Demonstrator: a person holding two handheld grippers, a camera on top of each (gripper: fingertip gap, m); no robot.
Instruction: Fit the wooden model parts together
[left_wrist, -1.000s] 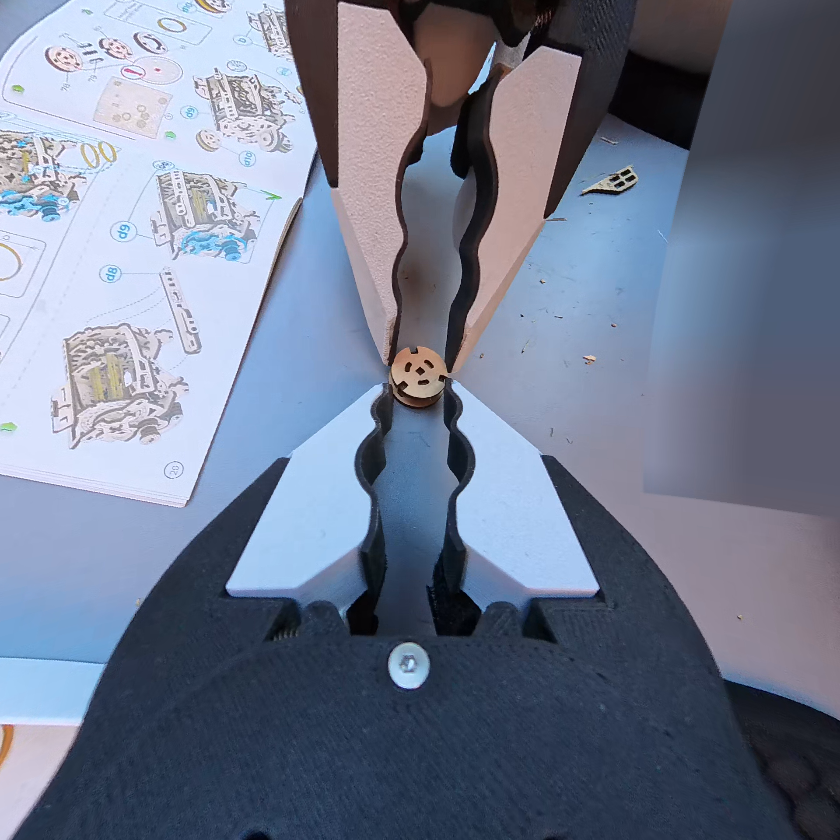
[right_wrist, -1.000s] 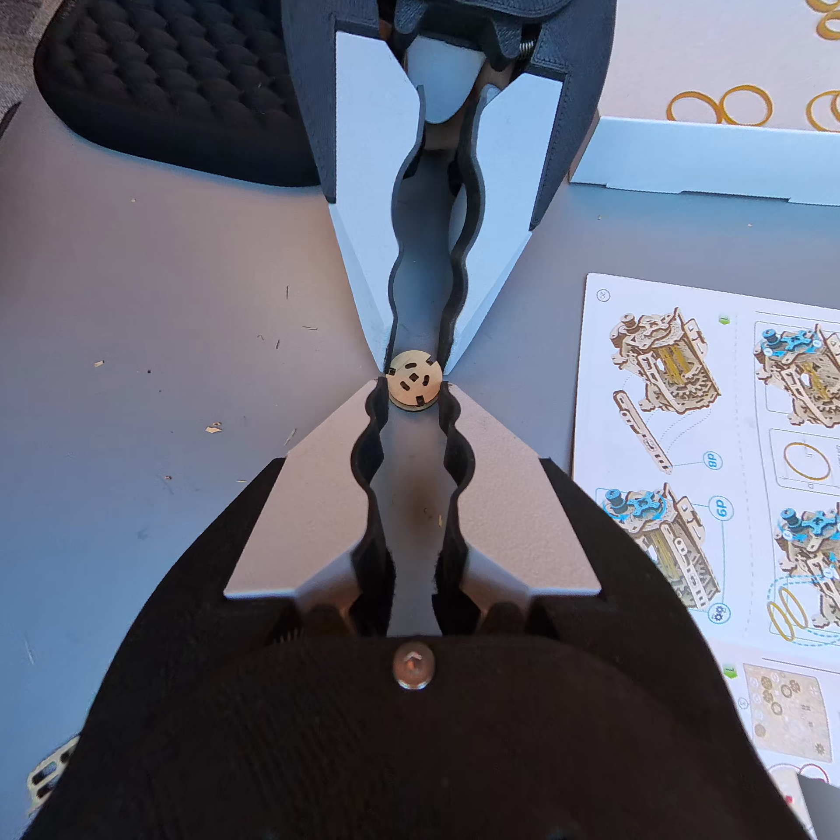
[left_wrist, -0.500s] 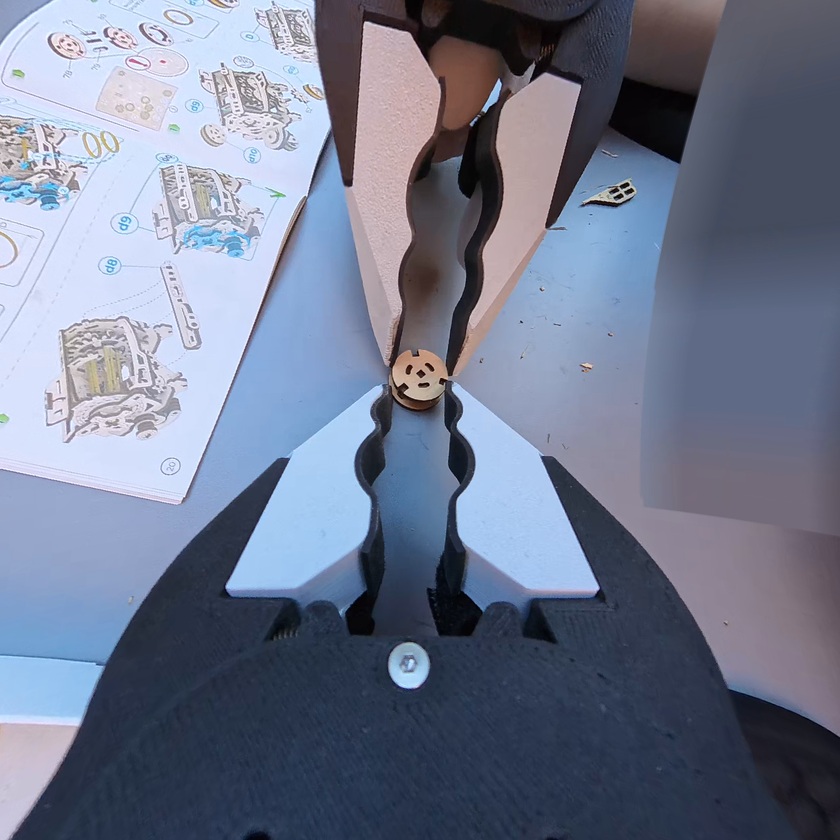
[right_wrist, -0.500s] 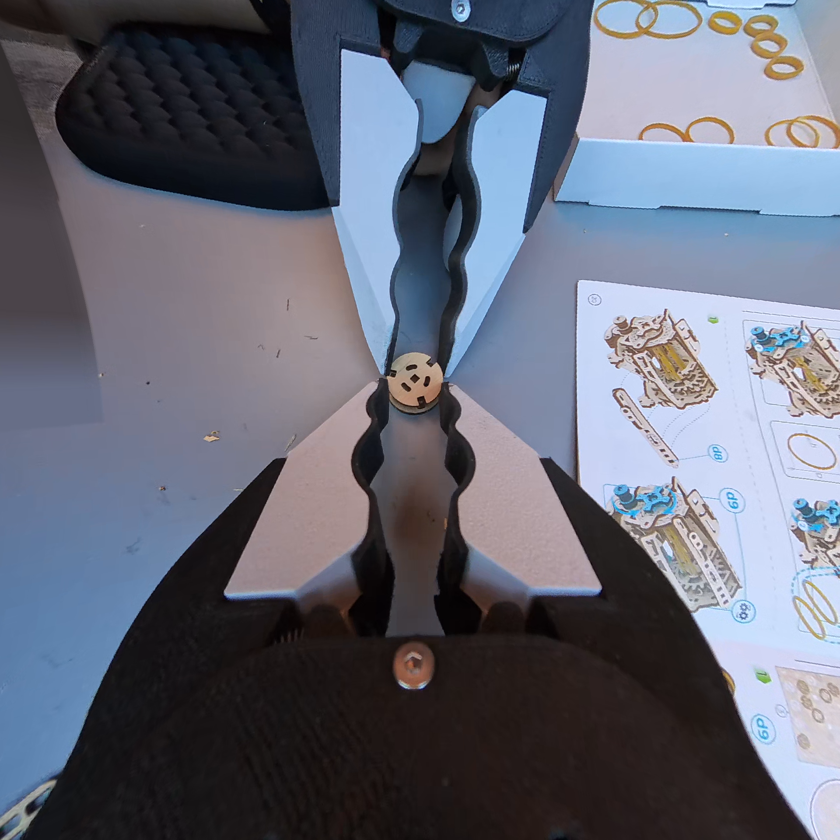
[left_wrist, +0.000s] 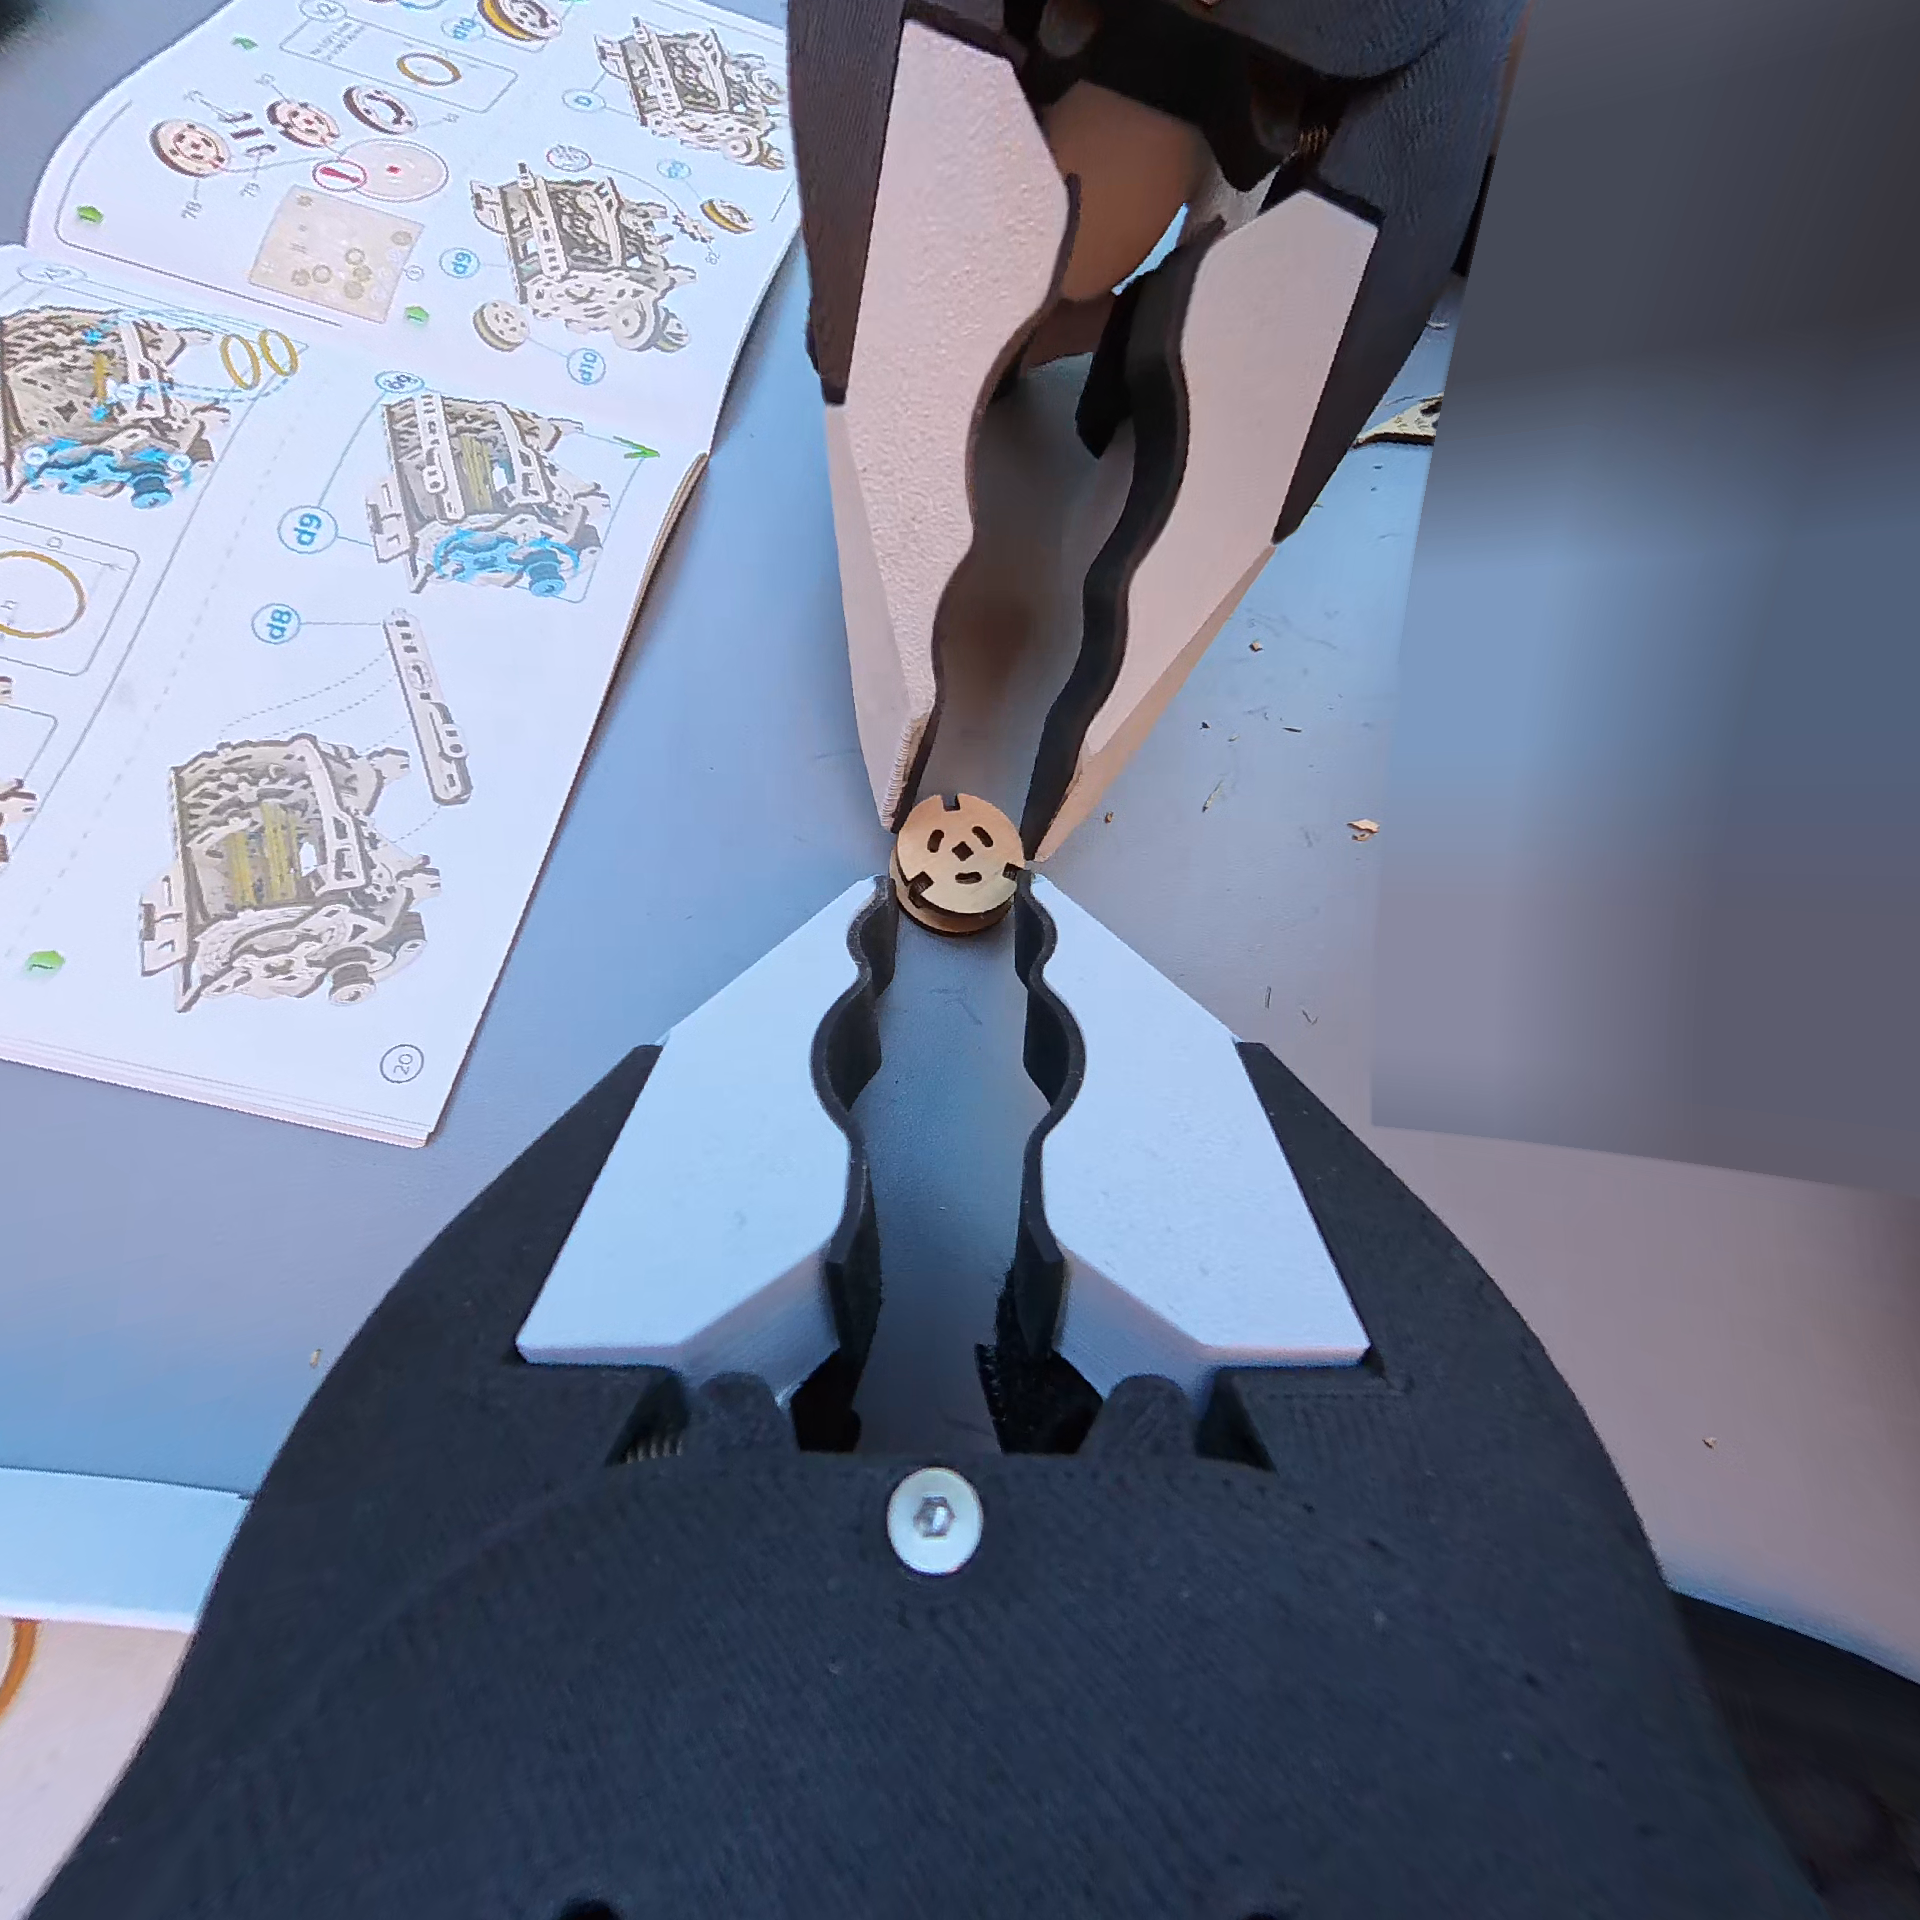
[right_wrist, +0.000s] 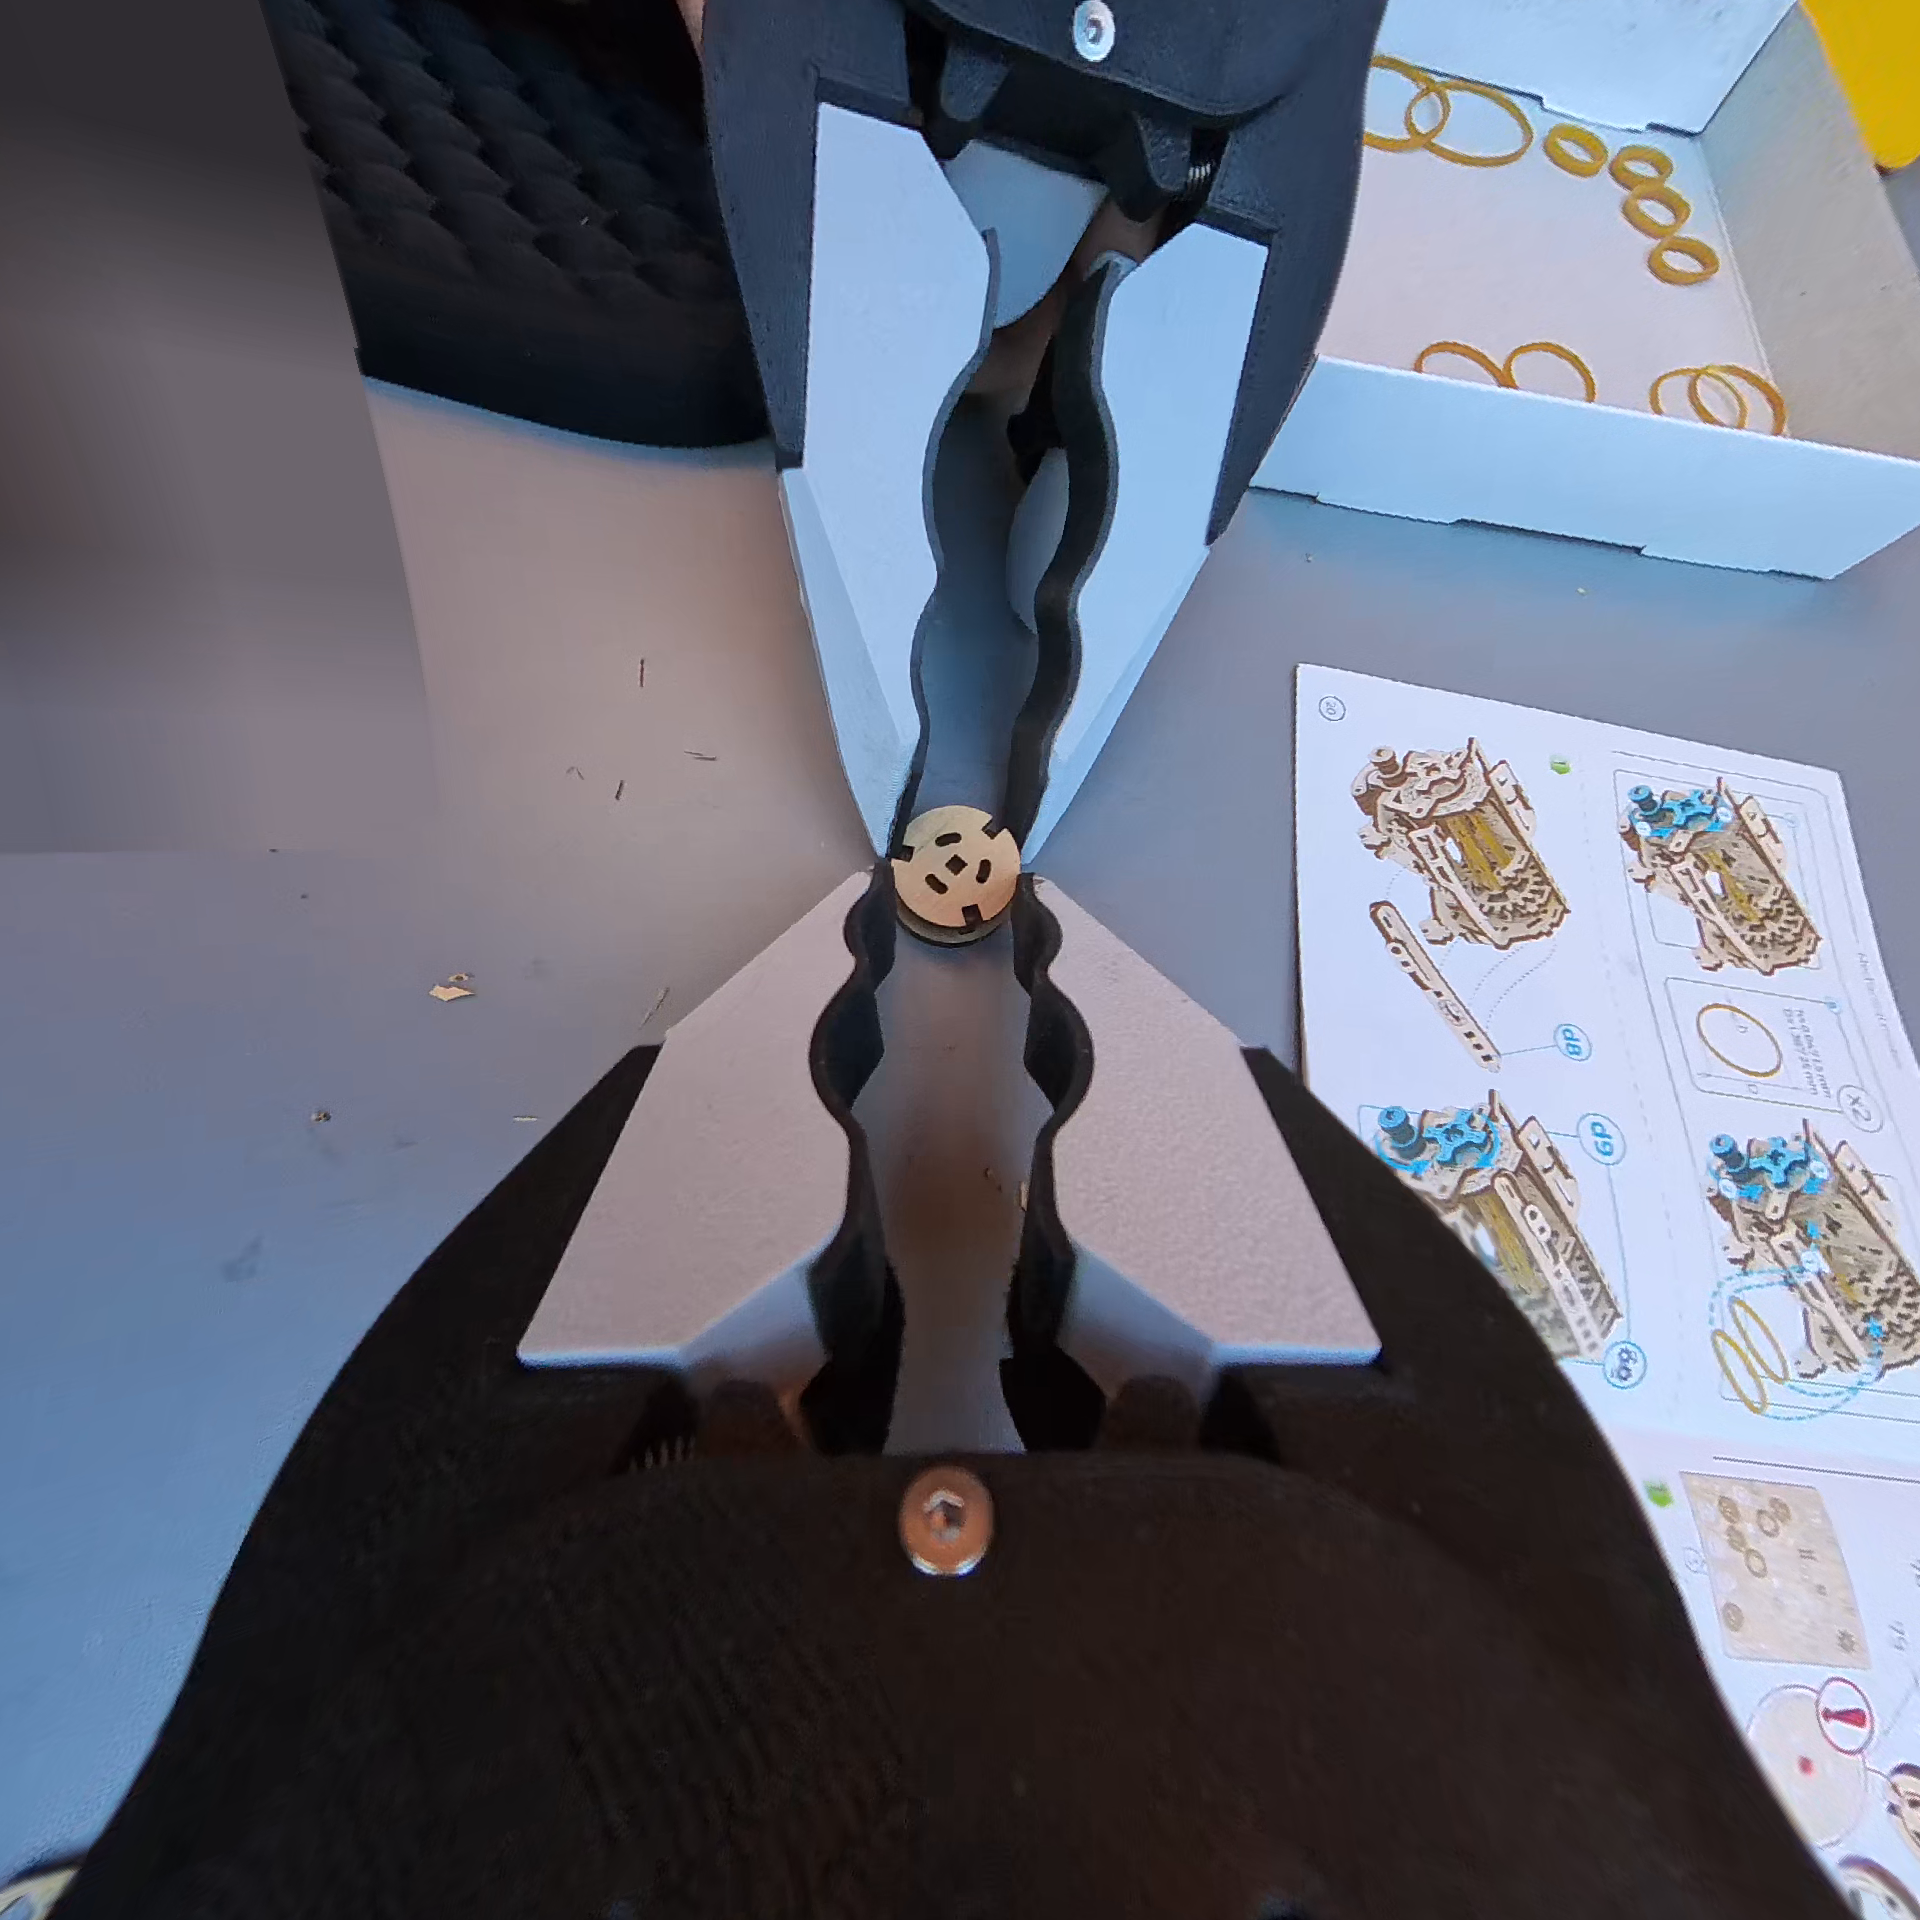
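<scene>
A small round wooden disc part (left_wrist: 958, 860), with slots and edge notches and a darker layer under it, is held over the grey table between both grippers, which meet tip to tip. My left gripper (left_wrist: 956, 891) comes from the bottom of the left wrist view and is shut on the disc part. The right gripper (left_wrist: 966, 821) comes from the top and pinches the same part. In the right wrist view the disc part (right_wrist: 954, 875) sits between my right gripper (right_wrist: 954, 891) below and the left gripper (right_wrist: 961, 831) above.
An open instruction booklet (left_wrist: 312, 520) lies on the table; it also shows in the right wrist view (right_wrist: 1610, 1039). A white box (right_wrist: 1558, 488) with yellow rubber bands stands beyond it. A black quilted mat (right_wrist: 520, 208) lies at the far left. A wooden offcut (left_wrist: 1408, 416) and chips lie scattered. Only a small space, under 4 cm, lies between the two pairs of fingers.
Both grippers stay clamped on the disc part. The pair has shifted together over the table: the white box and black mat sit lower and nearer in the right wrist view.
</scene>
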